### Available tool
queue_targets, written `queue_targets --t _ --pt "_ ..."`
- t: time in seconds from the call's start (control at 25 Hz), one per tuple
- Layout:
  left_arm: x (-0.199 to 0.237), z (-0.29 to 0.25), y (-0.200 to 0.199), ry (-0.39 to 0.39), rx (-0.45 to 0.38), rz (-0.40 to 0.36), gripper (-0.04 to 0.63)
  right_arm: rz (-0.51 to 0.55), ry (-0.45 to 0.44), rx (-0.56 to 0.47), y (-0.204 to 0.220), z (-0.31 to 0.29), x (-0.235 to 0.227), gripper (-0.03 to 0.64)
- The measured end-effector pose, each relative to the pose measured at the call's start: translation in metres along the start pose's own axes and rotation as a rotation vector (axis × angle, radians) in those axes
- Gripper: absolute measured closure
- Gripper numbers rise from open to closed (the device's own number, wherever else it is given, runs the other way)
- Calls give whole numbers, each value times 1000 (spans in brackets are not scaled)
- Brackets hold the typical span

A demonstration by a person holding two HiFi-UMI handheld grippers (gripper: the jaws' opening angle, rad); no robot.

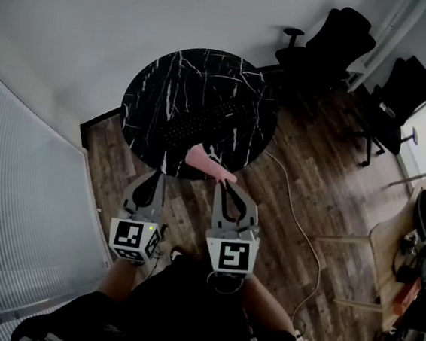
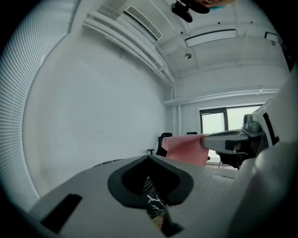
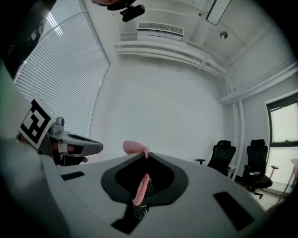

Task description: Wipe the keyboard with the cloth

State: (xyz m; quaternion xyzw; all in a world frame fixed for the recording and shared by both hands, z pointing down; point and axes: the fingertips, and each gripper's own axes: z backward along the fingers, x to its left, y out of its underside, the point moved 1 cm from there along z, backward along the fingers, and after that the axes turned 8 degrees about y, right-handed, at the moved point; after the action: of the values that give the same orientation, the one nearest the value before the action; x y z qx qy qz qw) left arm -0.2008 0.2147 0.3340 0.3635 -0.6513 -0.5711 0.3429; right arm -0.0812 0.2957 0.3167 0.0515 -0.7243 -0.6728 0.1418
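A black keyboard [image 1: 203,121] lies on the round black marble table [image 1: 149,95]. My right gripper [image 1: 228,183] is shut on a pink cloth [image 1: 205,160] that hangs over the table's near edge, short of the keyboard. In the right gripper view the pink cloth [image 3: 138,189] is pinched between the jaws and bulges above their tips. My left gripper [image 1: 152,175] is shut and holds nothing, level with the right one, just off the table's near rim. The left gripper view shows the cloth [image 2: 186,148] held by the other gripper to its right.
Black office chairs [image 1: 328,46] stand beyond the table at the right. A white cable [image 1: 298,220] runs across the wooden floor. A wooden desk [image 1: 409,247] with clutter sits at the far right. A white wall and blinds [image 1: 20,206] close the left side.
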Motion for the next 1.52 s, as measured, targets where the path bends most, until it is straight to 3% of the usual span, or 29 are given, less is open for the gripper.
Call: queue_targets --t 0.56,0.72,1.0,1.2,1.52 --pt "55 19 19 42 29 7 595 83 9 32 -1 -23 42 614" --pt "53 7 32 69 56 17 595 98 1 59 13 -31 38 614" --pt "66 -47 46 37 112 20 595 89 -39 76 30 -82 8 614" --pt "86 -113 42 -2 148 7 595 95 -87 80 33 -146 -37 614" --pt "100 -190 47 -88 231 58 595 25 -209 126 56 -218 -90 614"
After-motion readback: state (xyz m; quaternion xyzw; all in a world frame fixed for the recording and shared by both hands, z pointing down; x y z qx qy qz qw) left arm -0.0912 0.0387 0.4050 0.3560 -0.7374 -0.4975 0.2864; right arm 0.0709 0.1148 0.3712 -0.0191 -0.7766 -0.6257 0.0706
